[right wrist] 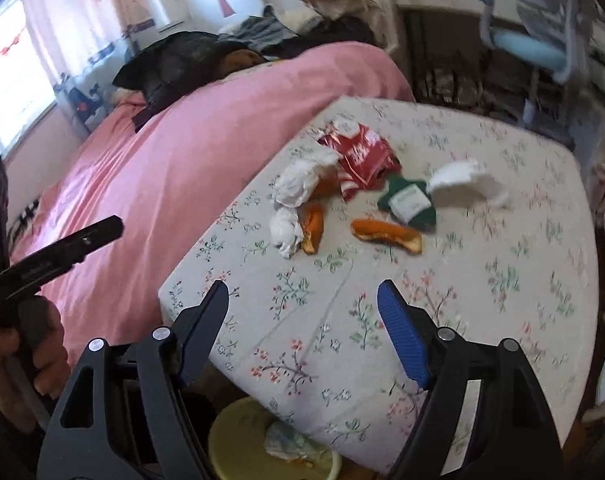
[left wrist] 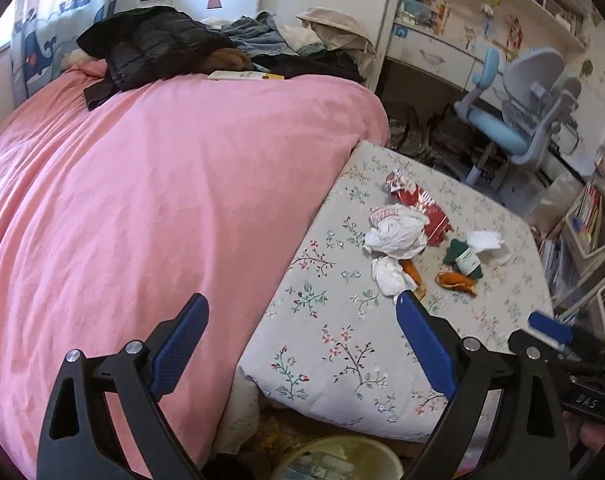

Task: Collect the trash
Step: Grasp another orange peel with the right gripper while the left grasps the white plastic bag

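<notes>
The scattered trash (right wrist: 354,192) is seen lying on the floral mattress (right wrist: 482,280), ahead of the spread, empty right hand-held gripper (right wrist: 302,300), judged nearer than the spread, empty left hand-held gripper (left wrist: 302,312), which is offset toward the pink bedcover (left wrist: 142,180).

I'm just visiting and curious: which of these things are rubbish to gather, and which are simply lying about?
For the job:
red wrapper
crumpled tissues
orange peels
green packet
yellow bin

Just lying about:
pink duvet
black jacket
blue chair
</notes>
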Tool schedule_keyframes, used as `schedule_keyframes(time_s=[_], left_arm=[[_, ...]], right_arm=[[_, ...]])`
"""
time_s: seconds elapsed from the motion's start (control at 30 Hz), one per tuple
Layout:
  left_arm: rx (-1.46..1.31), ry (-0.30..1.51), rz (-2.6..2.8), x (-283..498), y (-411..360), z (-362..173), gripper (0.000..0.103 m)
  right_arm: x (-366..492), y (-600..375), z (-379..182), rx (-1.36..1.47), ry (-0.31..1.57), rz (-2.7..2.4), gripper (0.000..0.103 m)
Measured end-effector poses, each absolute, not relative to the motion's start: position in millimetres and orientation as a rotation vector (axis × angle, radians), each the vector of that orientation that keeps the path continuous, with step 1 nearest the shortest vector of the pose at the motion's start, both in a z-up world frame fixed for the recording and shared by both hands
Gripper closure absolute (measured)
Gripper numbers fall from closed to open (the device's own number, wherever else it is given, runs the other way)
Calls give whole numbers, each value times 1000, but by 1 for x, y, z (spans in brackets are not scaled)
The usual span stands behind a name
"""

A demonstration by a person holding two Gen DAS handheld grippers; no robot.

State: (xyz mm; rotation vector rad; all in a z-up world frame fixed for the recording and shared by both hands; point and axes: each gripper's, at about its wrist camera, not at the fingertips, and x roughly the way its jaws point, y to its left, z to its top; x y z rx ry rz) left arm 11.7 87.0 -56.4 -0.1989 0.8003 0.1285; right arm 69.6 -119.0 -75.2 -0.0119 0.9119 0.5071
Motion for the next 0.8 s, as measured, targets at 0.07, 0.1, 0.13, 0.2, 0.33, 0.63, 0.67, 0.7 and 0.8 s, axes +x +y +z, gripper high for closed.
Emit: schedule_keyframes(time_s=[0.07, 0.1, 0.13, 0.2, 0.33, 0.63, 0.67, 0.7, 0.8], left_arm=[[-168, 820, 143, 18, 88, -61, 13], [-155, 833, 142, 22, 88, -63, 13], [-146, 844, 139, 26, 89, -65, 13], [-136, 865, 144, 32, 91, -71, 13], [-136, 938, 122, 43, 91, -85, 13], [-70, 1010, 58, 74, 62, -106, 13], [-68, 1015, 49, 78, 59, -108, 13], [-66, 1018, 44, 80, 55, -109, 13], [-48, 1030, 29, 86, 46, -113, 13]], right_arm=[[73, -114, -77, -63, 914, 516, 29], [75, -110, -77, -105, 912, 525, 29], [77, -107, -79, -143, 909, 535, 29], [84, -101, -86, -244, 913, 555, 29], [102, -103, -108, -312, 959, 568, 29], [134, -107, -118, -314, 944, 603, 29], [138, -106, -120, -312, 949, 609, 29], [140, -105, -122, -315, 952, 610, 29], [148, -102, -131, -327, 963, 618, 29]])
